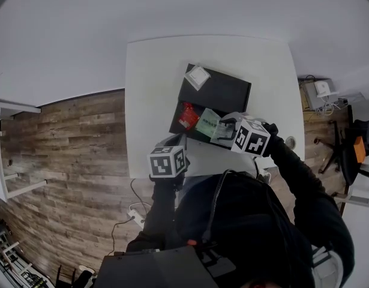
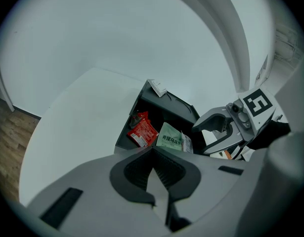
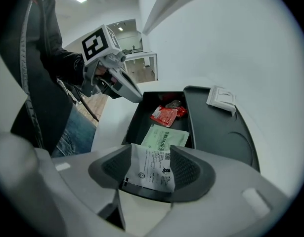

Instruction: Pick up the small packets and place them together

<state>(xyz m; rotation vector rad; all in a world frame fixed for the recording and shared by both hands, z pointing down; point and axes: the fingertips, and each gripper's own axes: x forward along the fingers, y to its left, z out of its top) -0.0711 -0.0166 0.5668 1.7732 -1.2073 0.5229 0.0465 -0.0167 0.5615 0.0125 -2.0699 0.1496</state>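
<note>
A black tray (image 1: 223,92) with two compartments sits on the white table (image 1: 154,89). In its narrow compartment lie a red packet (image 3: 165,116) and a green packet (image 3: 164,137). A white printed packet (image 3: 154,157) leans at that compartment's near end, between the wide-apart jaws of my right gripper (image 3: 151,174), which stands open. A small white packet (image 3: 221,98) rests on the tray's far corner. My left gripper (image 2: 159,179) is shut on nothing, held over the table's near edge left of the tray. From there I see the red packet (image 2: 143,131), the green packet (image 2: 170,138) and the right gripper (image 2: 203,135).
The tray's wide compartment (image 3: 226,137) holds nothing else. Bare white table (image 2: 77,112) stretches to the tray's left. Wooden floor (image 1: 64,143) lies left of the table, with a power strip (image 1: 136,218) and cable below its near edge. Office furniture (image 1: 352,143) stands at the right.
</note>
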